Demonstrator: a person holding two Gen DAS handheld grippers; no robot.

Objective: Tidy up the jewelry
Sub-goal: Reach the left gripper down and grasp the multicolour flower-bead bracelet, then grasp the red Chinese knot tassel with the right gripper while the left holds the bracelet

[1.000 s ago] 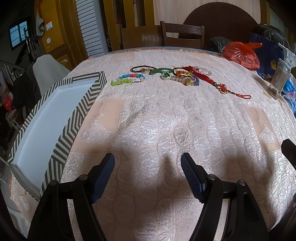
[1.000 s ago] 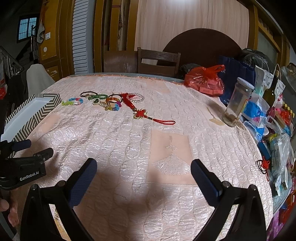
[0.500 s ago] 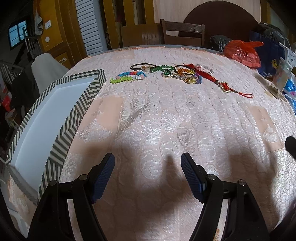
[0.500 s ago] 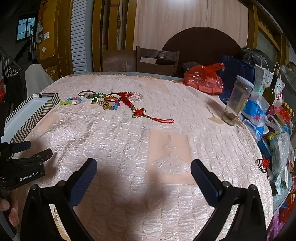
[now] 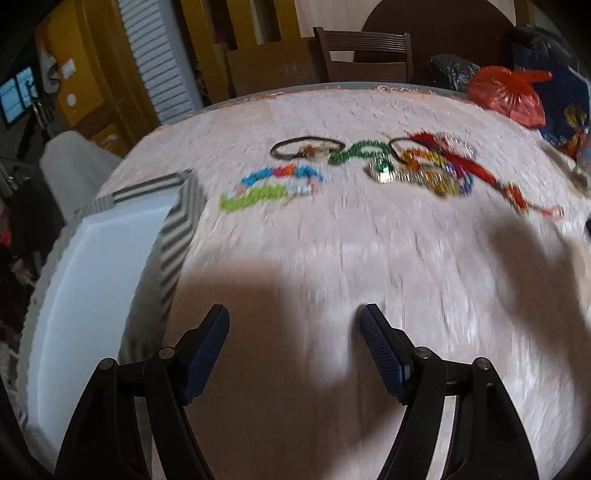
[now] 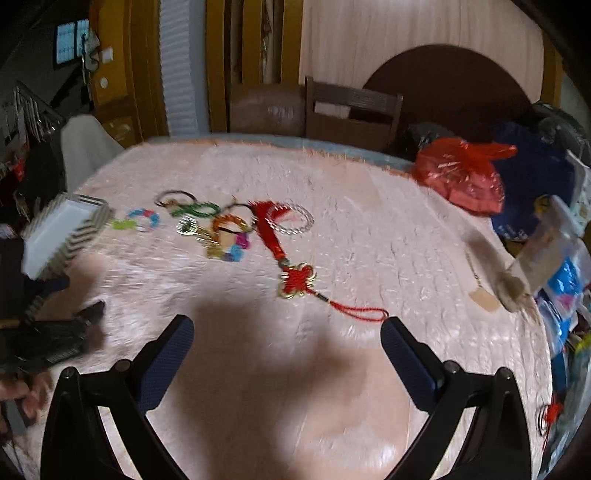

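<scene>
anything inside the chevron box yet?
Nothing visible: the chevron box shows a bare white floor. Its near end runs out of frame in both views, so that part is unchecked.

Table: round, under a pale pink quilted tablecloth [image 6: 369,229], gripper shadows across its near part.
Seating: a dark wooden chair [image 6: 352,110] at the far edge.
Far wall: light wood panelling [image 6: 406,33] with a dark brown arched panel [image 6: 447,85].
Left side: yellow-brown door frames [image 5: 99,66], a white louvred shutter [image 5: 155,59], a small lit window [image 6: 68,35].
</scene>
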